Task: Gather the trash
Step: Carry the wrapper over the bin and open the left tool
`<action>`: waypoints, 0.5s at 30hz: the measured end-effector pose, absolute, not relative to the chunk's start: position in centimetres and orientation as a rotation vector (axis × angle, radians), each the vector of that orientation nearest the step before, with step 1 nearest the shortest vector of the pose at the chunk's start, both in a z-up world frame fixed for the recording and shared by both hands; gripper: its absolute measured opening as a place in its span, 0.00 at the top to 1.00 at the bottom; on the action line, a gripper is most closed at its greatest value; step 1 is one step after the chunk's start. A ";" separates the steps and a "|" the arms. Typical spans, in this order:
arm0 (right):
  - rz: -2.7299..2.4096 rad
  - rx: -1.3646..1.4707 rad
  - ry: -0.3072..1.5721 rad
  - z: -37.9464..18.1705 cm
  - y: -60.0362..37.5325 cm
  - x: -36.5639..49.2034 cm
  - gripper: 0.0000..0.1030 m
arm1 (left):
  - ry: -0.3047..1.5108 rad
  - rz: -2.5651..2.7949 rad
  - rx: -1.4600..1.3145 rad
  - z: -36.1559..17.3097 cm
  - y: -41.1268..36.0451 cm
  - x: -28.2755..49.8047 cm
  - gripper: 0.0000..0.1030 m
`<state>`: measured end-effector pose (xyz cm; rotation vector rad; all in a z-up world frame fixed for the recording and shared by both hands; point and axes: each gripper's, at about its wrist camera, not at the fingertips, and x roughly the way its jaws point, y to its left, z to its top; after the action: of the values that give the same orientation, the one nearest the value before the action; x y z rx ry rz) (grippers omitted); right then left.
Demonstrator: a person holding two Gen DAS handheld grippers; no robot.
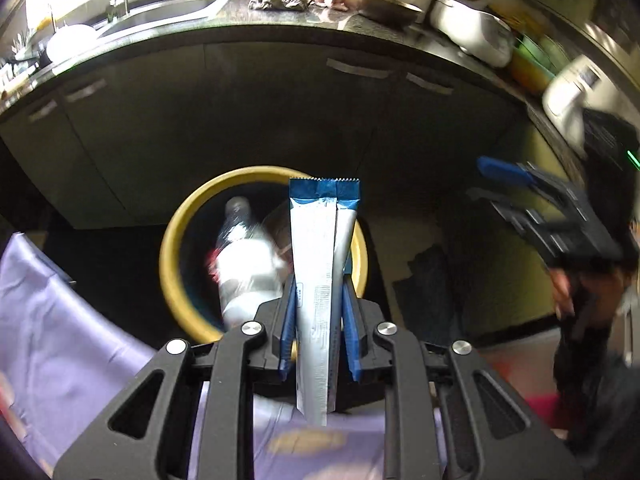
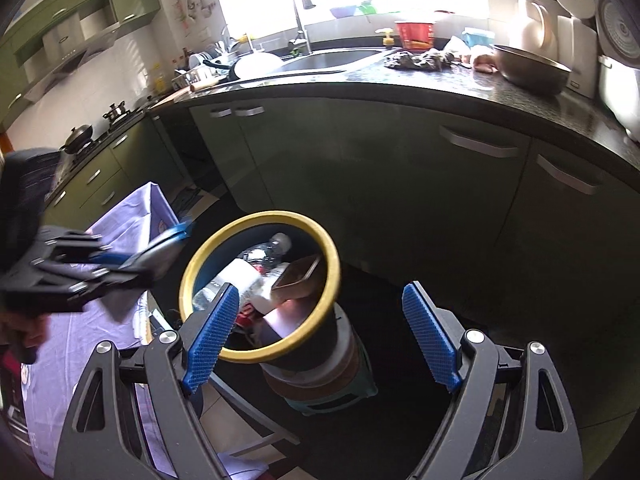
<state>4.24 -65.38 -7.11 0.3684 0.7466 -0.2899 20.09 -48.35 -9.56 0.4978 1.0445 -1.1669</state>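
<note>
The left tongs (image 1: pixel 319 328) are pinching a long, flat silver-and-blue foil wrapper (image 1: pixel 322 276) between their blue pads, the wrapper's serrated blue end pointing forward over the round yellow-rimmed dark bin (image 1: pixel 170 256); inside the bin lie a clear plastic bottle (image 1: pixel 240 256) and, from the right wrist view, a brown box-like piece (image 2: pixel 298 276), though blur makes the rest of the contents hard to name. The right tongs (image 2: pixel 320 336) are spread wide with nothing between them, held above and just in front of the bin's rim (image 2: pixel 192 272); the bin stands on a stack of round stools (image 2: pixel 320 376). A lilac cloth-covered worktop (image 2: pixel 120 232) sits just beside the bin; behind runs a dark kitchen worktop (image 2: pixel 440 84) over green cabinet doors (image 2: pixel 360 168).
</note>
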 end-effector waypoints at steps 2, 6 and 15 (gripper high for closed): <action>-0.294 0.369 0.752 -7.2 -65.8 4.1 0.19 | 1.069 -1.148 0.489 -10.9 -50.2 20.8 0.80; -0.291 0.372 0.755 -7.5 -66.0 4.1 0.19 | 1.127 -1.072 0.454 -14.0 -52.3 22.1 0.77; -0.237 0.365 0.749 -7.2 -63.9 5.4 0.19 | 1.177 -0.971 0.295 -16.0 -51.4 23.8 0.46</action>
<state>5.39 -63.89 -7.15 0.3651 0.7491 -0.2367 23.77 -51.42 -16.03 0.2951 1.1770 -0.9713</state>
